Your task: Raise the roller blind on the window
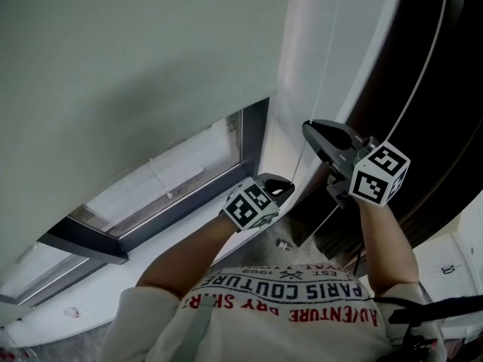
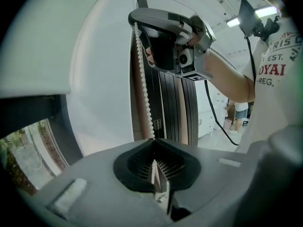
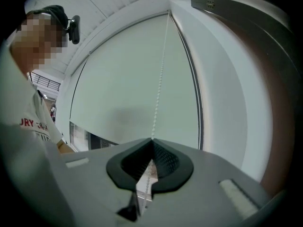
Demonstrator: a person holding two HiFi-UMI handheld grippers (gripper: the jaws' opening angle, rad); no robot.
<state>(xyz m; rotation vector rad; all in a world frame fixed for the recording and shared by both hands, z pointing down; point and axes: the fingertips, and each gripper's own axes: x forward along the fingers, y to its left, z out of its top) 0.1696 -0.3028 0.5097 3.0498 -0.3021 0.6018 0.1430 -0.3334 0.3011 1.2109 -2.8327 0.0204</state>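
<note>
While the left claw [image 2: 154,141] is clenched on the bead chain [image 2: 144,79], the white beads pass straight in between its closed tips and run on down through the dark ribbed pads. From there the chain climbs in a taut line to the right claw [image 2: 136,21], which is shut on the same strand higher up. In the right gripper view that claw's jaws meet on the beads too, and the chain carries on upward toward the top corner of the window recess.

From the head view, the left claw sits lower and nearer the glass. The right one is raised beside it, just to its right. Each has a marker cube [image 1: 379,173] behind the jaws, and a bare forearm reaches back from each to a white T-shirt [image 1: 287,323] with red and dark lettering.

Beyond the claws, the roller blind [image 1: 136,74] is a pale, plain sheet covering most of the window [image 1: 158,179]. Its lower edge hangs partway down, so a strip of glass shows beneath it. A dark window frame [image 1: 253,138] borders that strip, and a white sill [image 1: 98,292] runs below. To the right of the chain stands a dark ribbed panel [image 2: 170,108], close to the white wall edge.
</note>
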